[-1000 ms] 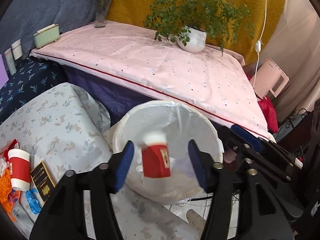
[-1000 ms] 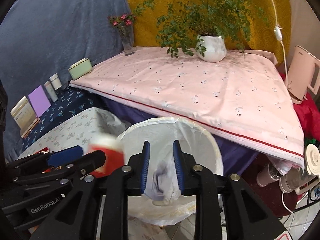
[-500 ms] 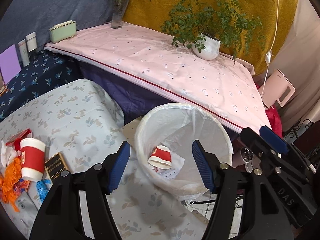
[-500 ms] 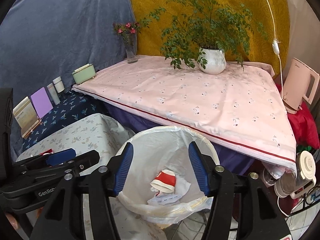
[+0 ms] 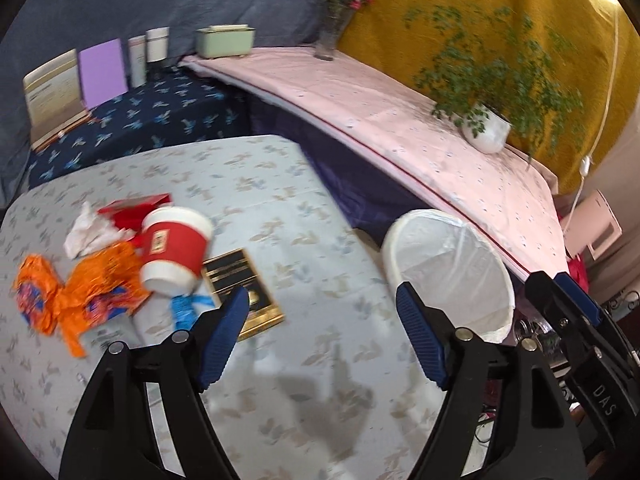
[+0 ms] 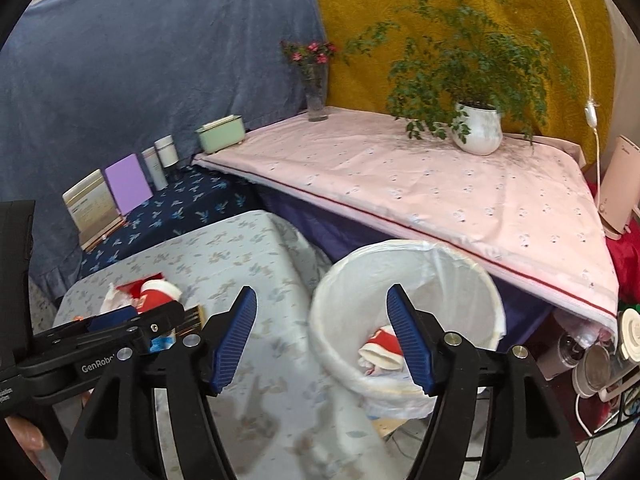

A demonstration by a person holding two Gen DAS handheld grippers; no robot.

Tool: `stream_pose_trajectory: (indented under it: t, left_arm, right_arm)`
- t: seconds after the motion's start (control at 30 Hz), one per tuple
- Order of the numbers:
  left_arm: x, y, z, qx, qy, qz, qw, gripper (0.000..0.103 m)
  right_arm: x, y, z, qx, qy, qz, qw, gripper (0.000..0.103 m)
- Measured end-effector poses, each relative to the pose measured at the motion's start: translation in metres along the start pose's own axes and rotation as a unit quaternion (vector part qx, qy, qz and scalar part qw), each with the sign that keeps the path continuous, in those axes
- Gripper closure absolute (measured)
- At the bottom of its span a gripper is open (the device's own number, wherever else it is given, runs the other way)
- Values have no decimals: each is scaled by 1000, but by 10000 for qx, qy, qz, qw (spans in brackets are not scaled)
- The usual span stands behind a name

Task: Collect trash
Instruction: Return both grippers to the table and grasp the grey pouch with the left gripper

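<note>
A white bin (image 5: pixel 452 272) lined with a clear bag stands right of the floral table (image 5: pixel 312 248). In the right wrist view the bin (image 6: pixel 404 312) holds a red paper cup (image 6: pixel 382 346) and crumpled paper. On the table's left lie a second red cup (image 5: pixel 176 248), an orange wrapper (image 5: pixel 76 292), white tissue (image 5: pixel 86 228), a red box (image 5: pixel 134 210), a black and gold box (image 5: pixel 244 288) and a blue scrap (image 5: pixel 186 308). My left gripper (image 5: pixel 322 342) is open and empty above the table. My right gripper (image 6: pixel 322 342) is open and empty by the bin's rim.
A pink-covered table (image 6: pixel 420 184) behind carries a potted plant (image 6: pixel 478 128), a flower vase (image 6: pixel 316 96) and a green box (image 6: pixel 220 134). Cards and small jars (image 5: pixel 100 68) stand on the dark blue surface. A pink kettle (image 6: pixel 618 188) stands at far right.
The red cup fell from my left gripper into the bin. My right gripper opened. Both grippers then swung left, away from the bin and toward the trash pile on the table.
</note>
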State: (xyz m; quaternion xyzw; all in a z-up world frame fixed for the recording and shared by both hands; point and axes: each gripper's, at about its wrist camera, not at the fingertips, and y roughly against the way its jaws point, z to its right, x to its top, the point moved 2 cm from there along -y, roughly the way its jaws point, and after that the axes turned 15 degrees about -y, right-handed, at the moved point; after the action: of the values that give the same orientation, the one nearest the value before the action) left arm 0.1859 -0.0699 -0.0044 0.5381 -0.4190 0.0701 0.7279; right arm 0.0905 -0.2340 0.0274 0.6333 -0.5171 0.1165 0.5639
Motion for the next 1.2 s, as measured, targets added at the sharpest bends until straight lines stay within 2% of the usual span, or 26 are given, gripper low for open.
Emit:
stream_pose_trajectory:
  t: [0.13, 0.27, 0.43, 0.73, 0.9, 1.03, 1.13, 1.2]
  left_arm:
    - [-18, 13, -33, 160, 325, -25, 9993, 29]
    - [-41, 25, -63, 414, 534, -69, 9977, 19]
    - [-71, 28, -98, 572, 883, -285, 9940, 19]
    - [-119, 15, -142, 494, 1383, -714, 9866, 20]
    - [-129, -2, -150, 317, 1491, -911, 9841, 33]
    - [-133, -16, -153, 255, 1547, -1025, 9823, 37]
    - [-134, -23, -152, 243, 1508, -1065, 9825, 47]
    - [-132, -23, -150, 274, 1390, -1046, 9844, 60]
  right_arm:
    - [-15, 1, -24, 161, 106, -126, 9997, 38]
    - [-29, 1, -50, 284, 254, -230, 9990, 36]
    - [-50, -4, -73, 400, 349, -412, 9977, 36]
    - [-86, -25, -104, 477, 503, -809, 9943, 36]
    - [-100, -44, -112, 443, 567, -1010, 9923, 36]
    - [-105, -53, -115, 426, 570, -1097, 9914, 36]
    - [-108, -60, -116, 410, 557, -1160, 9908, 36]
    - [-110, -63, -116, 397, 561, -1193, 9905, 36]
